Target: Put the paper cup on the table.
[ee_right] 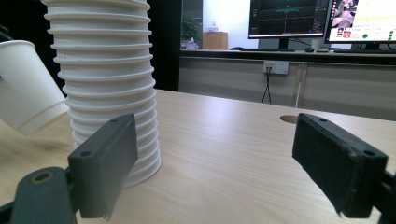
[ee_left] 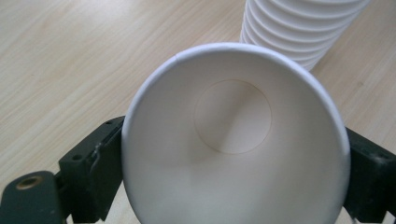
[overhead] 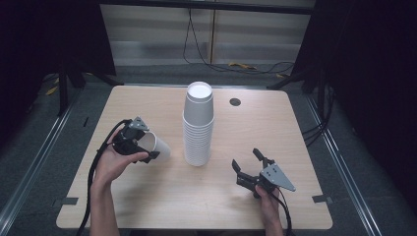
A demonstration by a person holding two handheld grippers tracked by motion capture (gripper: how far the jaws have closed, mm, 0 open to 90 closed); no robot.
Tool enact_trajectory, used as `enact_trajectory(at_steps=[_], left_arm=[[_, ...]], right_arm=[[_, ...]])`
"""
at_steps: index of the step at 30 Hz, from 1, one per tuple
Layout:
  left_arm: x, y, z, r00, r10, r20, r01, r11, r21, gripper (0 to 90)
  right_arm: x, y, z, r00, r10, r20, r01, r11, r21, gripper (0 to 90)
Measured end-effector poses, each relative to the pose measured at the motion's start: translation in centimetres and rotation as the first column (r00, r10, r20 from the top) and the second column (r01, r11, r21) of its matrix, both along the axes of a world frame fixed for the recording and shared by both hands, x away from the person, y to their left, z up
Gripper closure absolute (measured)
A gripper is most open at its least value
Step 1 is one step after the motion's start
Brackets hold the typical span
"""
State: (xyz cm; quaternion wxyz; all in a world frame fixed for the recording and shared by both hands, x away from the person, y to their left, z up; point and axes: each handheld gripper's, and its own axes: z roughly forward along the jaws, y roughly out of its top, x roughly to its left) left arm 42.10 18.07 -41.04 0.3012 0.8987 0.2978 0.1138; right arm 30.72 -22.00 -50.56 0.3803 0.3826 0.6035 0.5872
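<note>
Left tongs (overhead: 147, 149): you have them clamped on the rim of the single white paper cup (overhead: 158, 145), tilted, base toward the stack.
Cup place: left half of the wooden counter (overhead: 147, 105), just beside the tall stack of white paper cups (overhead: 198, 128).
Right tongs (overhead: 247, 164): apart, empty, near the counter's front right edge, aimed at the stack.

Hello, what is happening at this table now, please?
A person works with a hand-held gripper in each hand. The left hand-held gripper holds one paper cup on its side, just left of the tall stack of cups. The right hand-held gripper rests open on the table, right of the stack, holding nothing.
</note>
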Motion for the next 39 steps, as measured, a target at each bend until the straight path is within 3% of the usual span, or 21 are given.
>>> enact_trajectory(at_steps=[1, 7, 14, 18, 22, 23, 28, 31, 32, 38, 39], left_arm=[[0.2, -0.1, 0.1, 1.0, -0.003, -0.003, 0.003, 0.9995, 0.03, 10.2], [1.1, -0.6, 0.6, 0.999, -0.009, -0.043, 0.012, 0.9969, 0.077, 10.1], [1.9, -1.9, 0.4, 0.9963, -0.03, -0.081, 0.045, 0.9796, 0.196, 9.7], [2.2, -2.7, 0.1, 0.9936, -0.048, -0.102, 0.07, 0.974, 0.216, 9.7], [2.4, -3.4, -0.1, 0.9886, -0.078, -0.129, 0.108, 0.9629, 0.247, 9.5], [2.4, -3.6, -0.3, 0.988, -0.079, -0.133, 0.113, 0.9569, 0.268, 9.5], [2.7, -4.3, -0.4, 0.9886, -0.072, -0.132, 0.108, 0.953, 0.283, 8.7], [2.8, -4.5, -0.5, 0.9894, -0.075, -0.124, 0.108, 0.9532, 0.282, 8.1], [2.8, -4.5, -0.6, 0.9906, -0.069, -0.118, 0.099, 0.9564, 0.275, 7.8], [3.0, -4.1, -1.3, 0.9974, -0.033, -0.064, 0.045, 0.9809, 0.189, 6.5], [2.9, -4.0, -1.6, 0.9984, -0.009, -0.056, 0.018, 0.9892, 0.146, 6.4]], right_arm=[[0.0, 0.0, 0.0, 1.0, 0.0, 0.0, 0.0, 1.0, 0.0, 14.3], [0.0, 0.0, 0.0, 1.0, 0.005, -0.002, -0.005, 1.0, -0.002, 14.4], [0.0, 0.0, 0.0, 1.0, 0.007, -0.002, -0.007, 1.0, -0.005, 14.5], [0.0, 0.0, 0.0, 0.9999, 0.013, -0.003, -0.013, 1.0, -0.002, 14.4], [0.1, 0.0, 0.0, 0.9998, 0.019, -0.003, -0.019, 1.0, -0.001, 14.4], [0.1, 0.0, 0.0, 0.9998, 0.019, -0.004, -0.019, 1.0, 0.0, 14.4], [0.1, 0.0, 0.0, 0.9998, 0.019, -0.003, -0.019, 1.0, -0.001, 14.4], [0.1, 0.0, 0.0, 0.9998, 0.018, -0.003, -0.018, 1.0, -0.001, 14.4], [0.1, 0.0, 0.0, 0.9998, 0.018, -0.003, -0.018, 1.0, -0.001, 14.4], [0.1, 0.0, 0.0, 0.9999, 0.016, -0.002, -0.016, 1.0, -0.001, 14.4], [0.1, 0.0, 0.0, 0.9999, 0.017, -0.002, -0.017, 1.0, -0.002, 14.4]])
